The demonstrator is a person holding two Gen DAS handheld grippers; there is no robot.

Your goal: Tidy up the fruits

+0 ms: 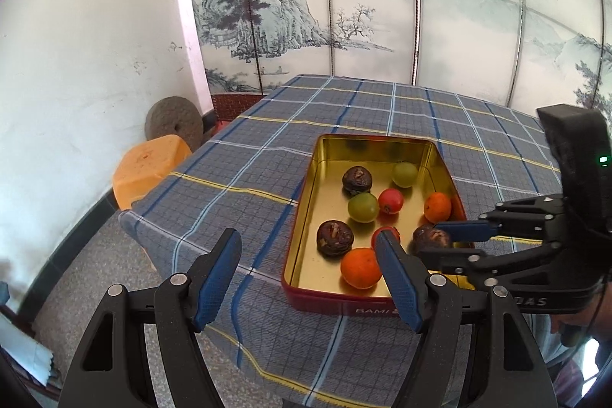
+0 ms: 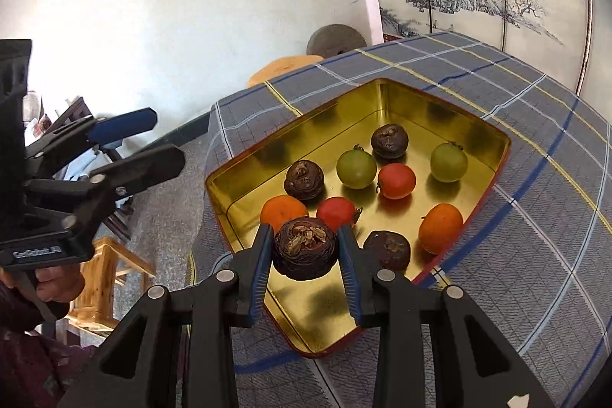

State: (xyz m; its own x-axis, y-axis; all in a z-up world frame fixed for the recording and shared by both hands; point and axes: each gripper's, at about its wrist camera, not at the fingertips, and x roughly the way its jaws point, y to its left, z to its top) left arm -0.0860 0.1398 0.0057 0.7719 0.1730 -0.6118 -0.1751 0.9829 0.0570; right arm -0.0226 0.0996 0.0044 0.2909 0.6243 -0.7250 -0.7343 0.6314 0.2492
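Brown wrinkled fruit (image 2: pixel 305 251) | gripped by right tongs (image 2: pixel 306 253) | left tongs (image 1: pixel 306 278) agape, empty

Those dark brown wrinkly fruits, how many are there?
4. One dark fruit is clamped in the right gripper above the tin. Three lie inside: one far, one left-middle, one near the front edge. None seem hidden.

Fruits (image 1: pixel 362 207) lie in tin (image 1: pixel 325 155) on table (image 1: pixel 248 155).
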